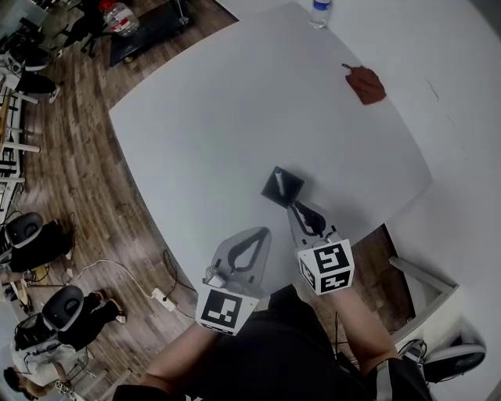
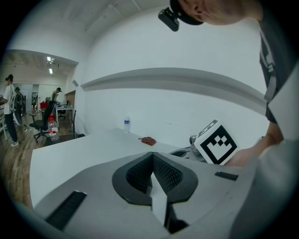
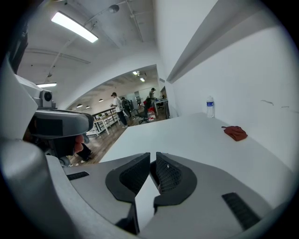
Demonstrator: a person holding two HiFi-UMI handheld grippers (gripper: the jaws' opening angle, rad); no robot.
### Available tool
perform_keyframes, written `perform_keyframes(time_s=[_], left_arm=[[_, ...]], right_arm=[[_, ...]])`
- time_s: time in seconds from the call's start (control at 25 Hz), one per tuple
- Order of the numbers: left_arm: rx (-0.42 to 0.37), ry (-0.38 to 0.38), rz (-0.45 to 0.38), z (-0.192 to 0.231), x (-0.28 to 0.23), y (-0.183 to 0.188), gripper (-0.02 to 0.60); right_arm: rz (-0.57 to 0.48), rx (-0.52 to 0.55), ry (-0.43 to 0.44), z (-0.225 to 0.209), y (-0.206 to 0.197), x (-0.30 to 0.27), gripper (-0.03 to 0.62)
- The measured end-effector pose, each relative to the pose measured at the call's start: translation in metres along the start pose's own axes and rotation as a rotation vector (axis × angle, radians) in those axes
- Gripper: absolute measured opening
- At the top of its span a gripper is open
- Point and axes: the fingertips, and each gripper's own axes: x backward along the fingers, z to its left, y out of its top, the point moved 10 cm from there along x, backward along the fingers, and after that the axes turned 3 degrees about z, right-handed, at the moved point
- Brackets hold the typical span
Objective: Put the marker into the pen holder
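The black pen holder (image 1: 283, 188) stands on the white table (image 1: 235, 117), near its front edge. A thin pale stick, apparently the marker (image 1: 279, 182), pokes out of the holder. My right gripper (image 1: 296, 206) hovers just in front of the holder, its jaws together and holding nothing. In the right gripper view (image 3: 153, 158) only a hairline gap shows between the pads. My left gripper (image 1: 264, 233) sits lower and to the left, apart from the holder, also shut and empty. In the left gripper view (image 2: 152, 158) its tips meet. Neither gripper view shows the holder.
A crumpled red cloth (image 1: 365, 84) lies at the table's far right, and a water bottle (image 1: 319, 12) stands at the far edge. Wooden floor, office chairs (image 1: 27, 231) and cables lie left of the table. People stand far off in the room.
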Motion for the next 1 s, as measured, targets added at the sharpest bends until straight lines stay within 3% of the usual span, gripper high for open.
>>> perform_keyframes(time_s=[0.24,1.0], left_arm=[[-0.021,-0.004,-0.042,-0.007,0.012,0.005,0.006],[-0.109,-0.010,-0.153,-0.023,0.056,0.031,0.006]], right_arm=[[-0.066,0.009,0.022,0.019,0.016,0.026,0.017],[-0.183,0.058,0.013,0.057,0.041,0.077,0.015]])
